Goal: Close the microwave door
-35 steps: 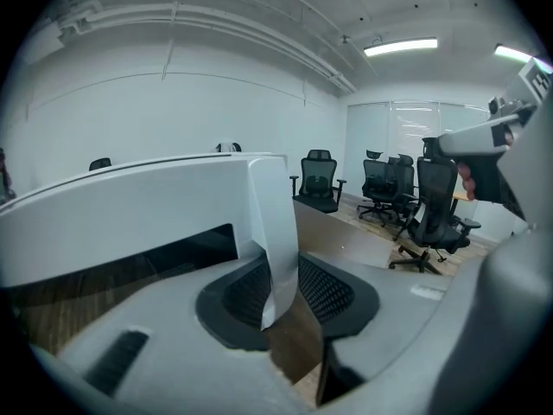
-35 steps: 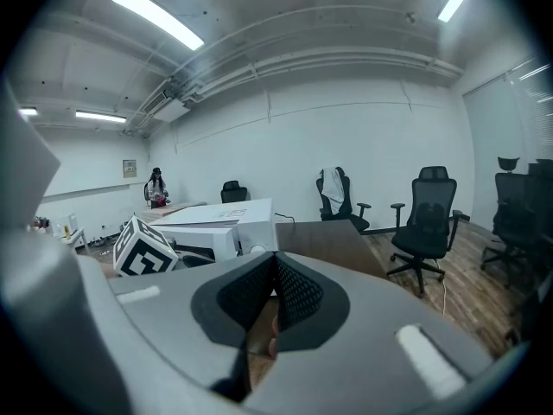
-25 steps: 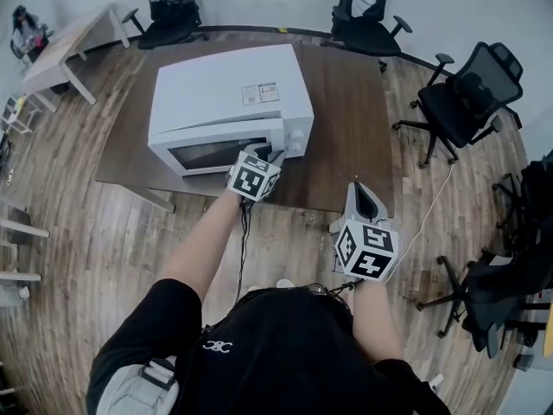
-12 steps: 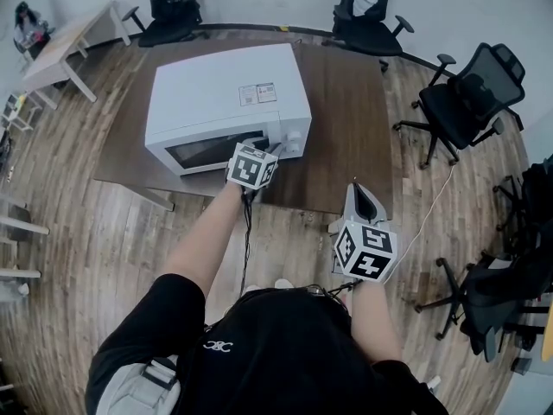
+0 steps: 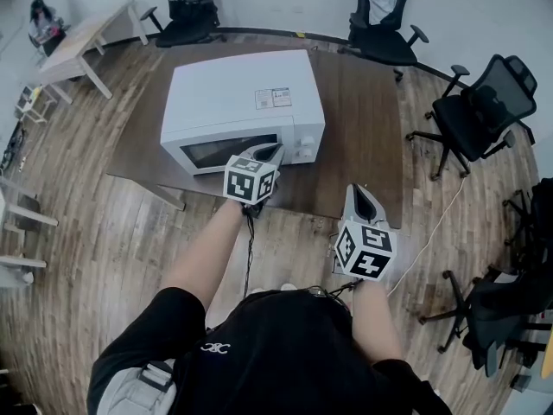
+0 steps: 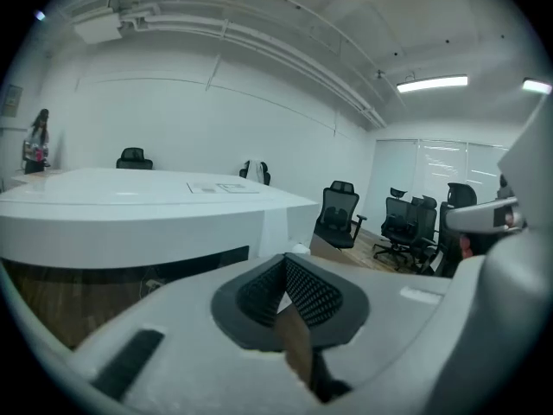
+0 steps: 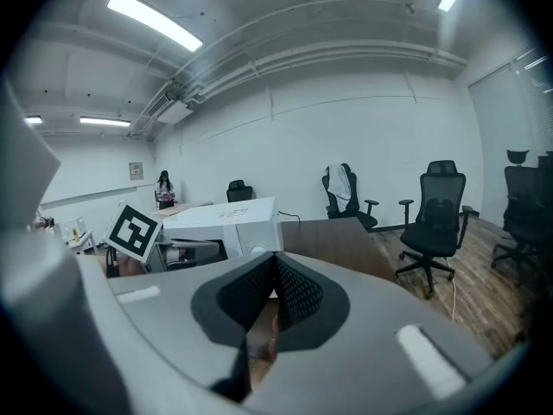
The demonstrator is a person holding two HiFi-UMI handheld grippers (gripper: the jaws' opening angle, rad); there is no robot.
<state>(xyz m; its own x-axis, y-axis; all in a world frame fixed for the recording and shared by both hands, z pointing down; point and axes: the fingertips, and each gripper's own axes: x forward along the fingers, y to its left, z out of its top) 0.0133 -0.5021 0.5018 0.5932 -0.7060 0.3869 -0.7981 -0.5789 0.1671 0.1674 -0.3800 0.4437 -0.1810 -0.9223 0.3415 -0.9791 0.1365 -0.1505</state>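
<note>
White microwave (image 5: 246, 102) on the brown table (image 5: 367, 128), door (image 5: 226, 150) shut. Left claw (image 5: 273, 152) — just closed together, empty — hangs just before that door; right claw (image 5: 363, 195), also together, sits farther off.

I get bright, even light from ceiling tubes (image 7: 155, 22); faint shadows, fisheye bend + dark corners, foreground blurry.

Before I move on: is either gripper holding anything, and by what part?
Nothing is held: the left gripper and the right gripper are both shut and empty.
</note>
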